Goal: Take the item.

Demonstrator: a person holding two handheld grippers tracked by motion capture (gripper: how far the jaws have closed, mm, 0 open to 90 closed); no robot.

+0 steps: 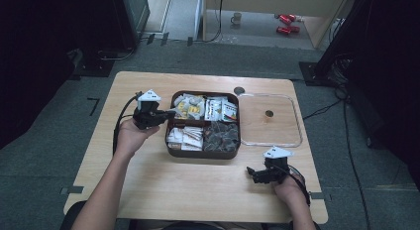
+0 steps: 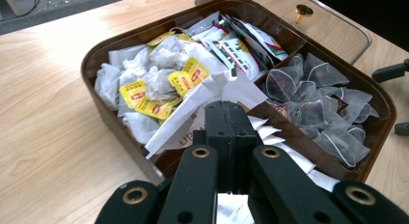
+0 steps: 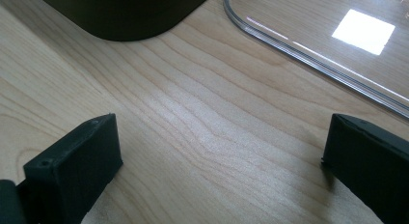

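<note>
Brown box (image 1: 171, 149) on the bench (image 1: 148, 185), near the middle, split into four compartments. Far-left compartment: crumpled white tea bags (image 2: 159, 60) with yellow tags. Far-right: printed sachets (image 2: 238, 48), standing on edge. Near-right: clear mesh pyramid bags (image 2: 318, 103) with dark contents. Near-left: flat white and brown packets (image 1: 185, 137).

Left gripper (image 1: 166, 113) at the box's left edge, reaching over the rim at the divider between the two left compartments. Fingers (image 2: 241, 132) pressed together in the left gripper view, tips right at a white paper packet (image 2: 193, 105) with brown lettering. Packet lying slantwise, tilted up across the near-left compartment, one end toward the yellow-tagged bags. Whether pinched between the fingers or only touching them: cannot tell.

Clear lid (image 1: 296, 122) flat on the bench just beside the box's right side, small gold knob (image 2: 304, 10) at its centre.

Right gripper (image 1: 252, 173) low over bare bench, near the front right corner, well apart from the box and just in front of the lid. Fingers (image 3: 77, 171) spread wide, holding nothing, wood grain between them. Corner of the box and curved lid rim just beyond in the right gripper view.
</note>
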